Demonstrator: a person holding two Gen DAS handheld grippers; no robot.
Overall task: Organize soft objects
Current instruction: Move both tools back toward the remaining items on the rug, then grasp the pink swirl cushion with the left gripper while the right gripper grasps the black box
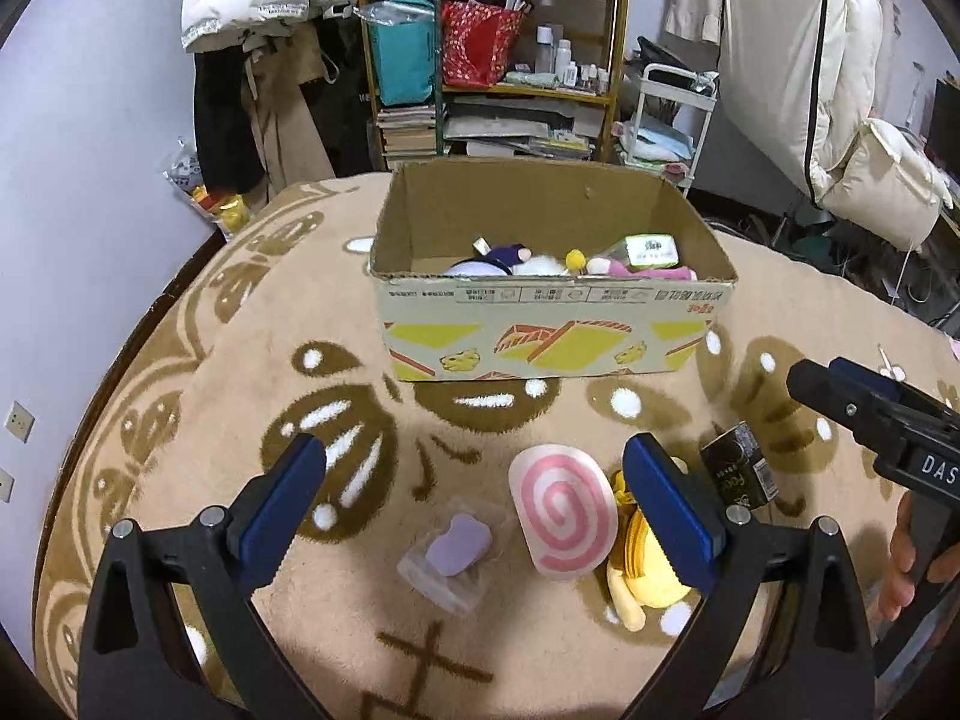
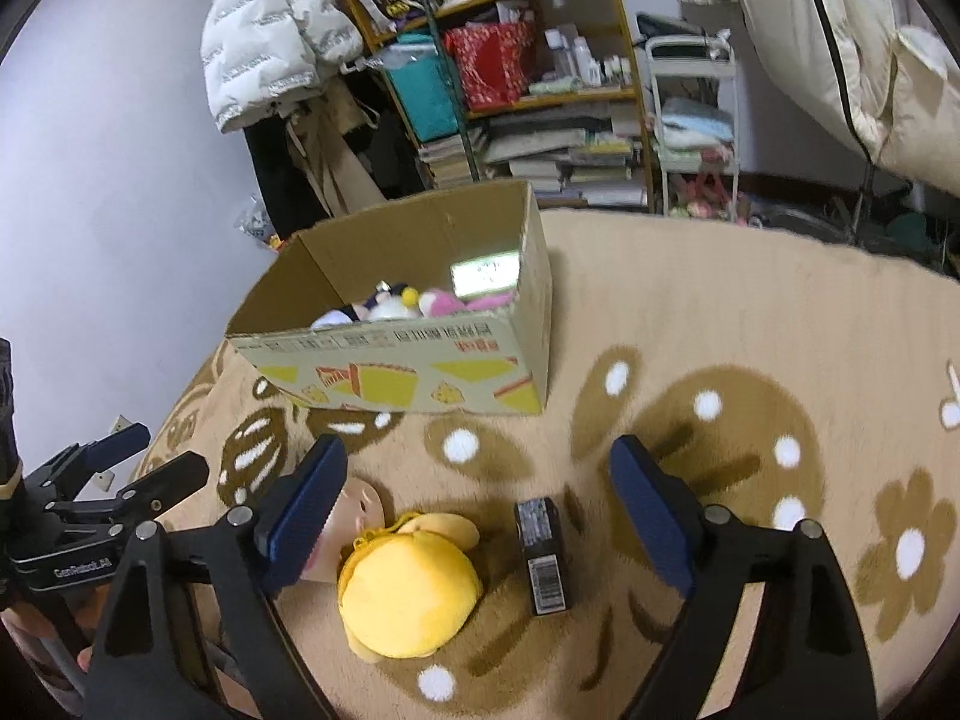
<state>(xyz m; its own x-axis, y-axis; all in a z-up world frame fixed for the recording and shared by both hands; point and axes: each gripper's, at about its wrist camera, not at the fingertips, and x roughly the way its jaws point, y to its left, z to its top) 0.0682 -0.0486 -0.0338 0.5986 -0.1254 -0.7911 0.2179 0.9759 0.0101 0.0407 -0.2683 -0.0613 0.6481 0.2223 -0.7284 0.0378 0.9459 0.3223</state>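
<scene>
An open cardboard box [image 1: 558,333] [image 2: 420,378] stands on the beige blanket with several plush toys inside. In front of it lie a pink-spiral plush [image 1: 564,510], a yellow plush [image 1: 645,564] [image 2: 408,588], a purple sponge in a clear case [image 1: 453,552] and a small black carton [image 1: 741,471] [image 2: 540,552]. My left gripper [image 1: 480,498] is open and empty above the spiral plush and the sponge case. My right gripper [image 2: 480,510] is open and empty above the yellow plush and the carton. Each gripper shows in the other's view, the right [image 1: 864,402] and the left [image 2: 126,462].
The beige patterned blanket [image 2: 720,312] covers the surface. Behind it stand a cluttered shelf [image 1: 498,60], hanging coats [image 1: 258,6], a white trolley [image 1: 672,120] and a white wall at left.
</scene>
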